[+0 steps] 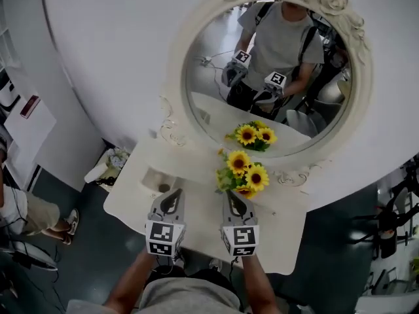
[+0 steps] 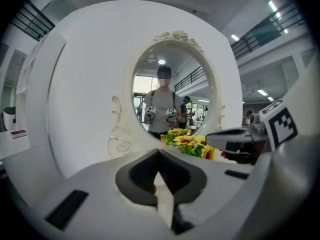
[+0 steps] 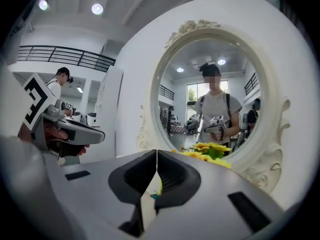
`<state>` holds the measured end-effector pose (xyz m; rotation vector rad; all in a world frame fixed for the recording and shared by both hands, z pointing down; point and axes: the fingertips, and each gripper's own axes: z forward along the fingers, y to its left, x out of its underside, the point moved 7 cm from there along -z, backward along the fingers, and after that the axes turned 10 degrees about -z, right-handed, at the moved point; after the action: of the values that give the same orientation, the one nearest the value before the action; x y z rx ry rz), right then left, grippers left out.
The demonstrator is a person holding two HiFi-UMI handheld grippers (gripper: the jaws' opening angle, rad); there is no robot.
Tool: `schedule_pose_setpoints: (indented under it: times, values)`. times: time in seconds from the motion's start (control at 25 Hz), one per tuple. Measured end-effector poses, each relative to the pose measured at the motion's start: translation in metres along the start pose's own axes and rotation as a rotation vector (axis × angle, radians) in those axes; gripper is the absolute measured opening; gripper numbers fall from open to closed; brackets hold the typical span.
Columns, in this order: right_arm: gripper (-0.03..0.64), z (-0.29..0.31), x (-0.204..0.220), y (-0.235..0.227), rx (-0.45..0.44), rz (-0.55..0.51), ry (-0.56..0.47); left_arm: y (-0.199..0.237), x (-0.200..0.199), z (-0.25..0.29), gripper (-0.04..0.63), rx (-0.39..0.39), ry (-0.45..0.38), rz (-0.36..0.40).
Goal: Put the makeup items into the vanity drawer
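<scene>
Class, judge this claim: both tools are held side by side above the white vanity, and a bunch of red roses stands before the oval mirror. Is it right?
No: the head view shows yellow sunflowers, not red roses, before the mirror. The rest holds.

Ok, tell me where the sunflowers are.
Head view: the sunflowers stand on the vanity, right of centre, below the mirror, just ahead of the right gripper.
</scene>
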<state>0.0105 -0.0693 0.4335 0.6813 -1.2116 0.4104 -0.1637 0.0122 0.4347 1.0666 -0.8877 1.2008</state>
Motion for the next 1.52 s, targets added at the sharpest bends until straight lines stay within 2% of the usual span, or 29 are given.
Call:
schedule_pose_setpoints:
  times: [0.36, 0.64, 0.96, 1.52]
  values:
    - [0.017, -0.082, 0.034, -0.064, 0.211, 0.048, 0.058, -0.093, 0.004, 0.031, 0.0, 0.21, 0.03, 0.065]
    - [0.017, -0.125, 0.072, -0.074, 0.29, 0.107, 0.126, -0.138, 0.032, 0.042, 0.0, 0.312, 0.101, 0.086]
    - [0.017, -0.141, 0.121, -0.06, 0.28, 0.185, 0.214, -0.158, 0.071, 0.047, 0.0, 0.343, 0.209, 0.087]
    - [0.018, -0.132, 0.209, -0.016, 0.177, 0.271, 0.374, -0.149, 0.149, 0.061, 0.0, 0.311, 0.375, 0.055]
